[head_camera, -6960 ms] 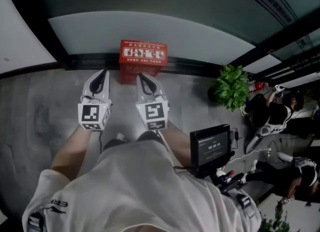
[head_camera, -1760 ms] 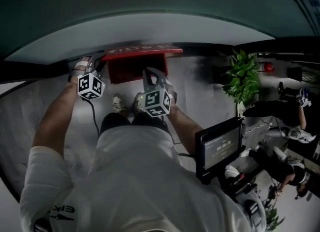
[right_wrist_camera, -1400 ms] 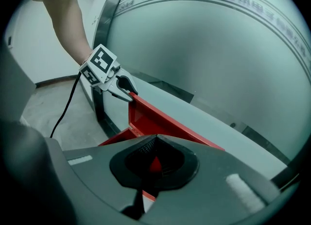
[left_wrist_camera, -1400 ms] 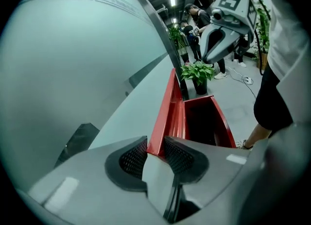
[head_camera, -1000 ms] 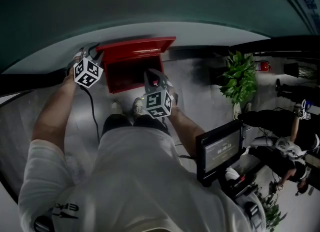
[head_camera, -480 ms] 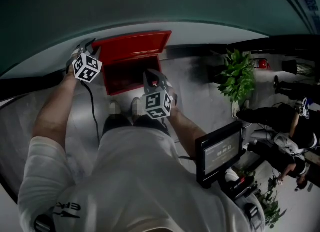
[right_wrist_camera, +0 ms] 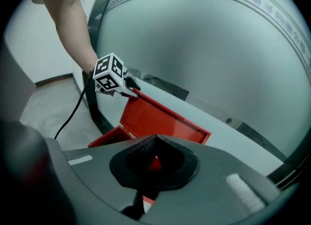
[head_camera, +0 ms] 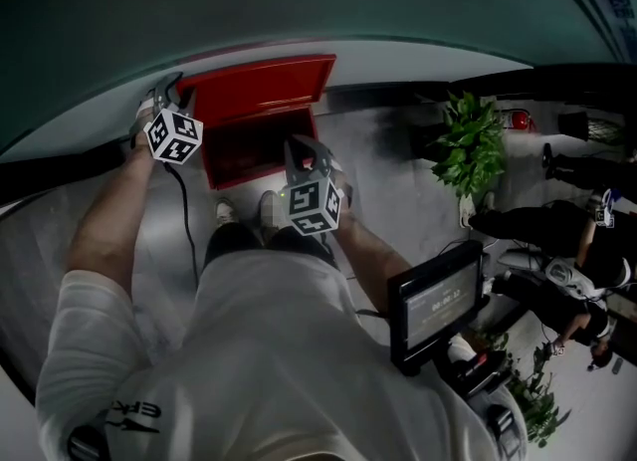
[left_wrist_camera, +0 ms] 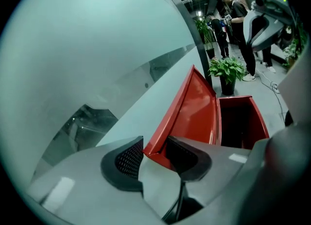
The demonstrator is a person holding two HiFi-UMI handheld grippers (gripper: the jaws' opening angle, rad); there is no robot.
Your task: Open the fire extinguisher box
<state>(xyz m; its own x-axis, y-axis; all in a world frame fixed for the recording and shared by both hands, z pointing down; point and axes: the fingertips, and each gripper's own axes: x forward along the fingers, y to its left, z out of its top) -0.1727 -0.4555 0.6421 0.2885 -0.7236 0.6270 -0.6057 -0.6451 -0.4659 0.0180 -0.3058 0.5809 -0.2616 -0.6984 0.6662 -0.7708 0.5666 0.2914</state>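
Left gripper view showed the left gripper (left_wrist_camera: 154, 147), jaws just opened wider, a corner of the red lid (left_wrist_camera: 197, 112) loose between them. The lid stood raised at 12 o'clock of the fire extinguisher box (left_wrist_camera: 261, 122). The right gripper (right_wrist_camera: 154, 144) hung closed and empty at 6 o'clock. Released short of balance, the lid could drop shut.

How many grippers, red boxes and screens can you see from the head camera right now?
Grippers: 2 (left gripper, jaws just opening with the lid edge between them; right gripper)
Red box: 1
Screen: 1
Total: 4
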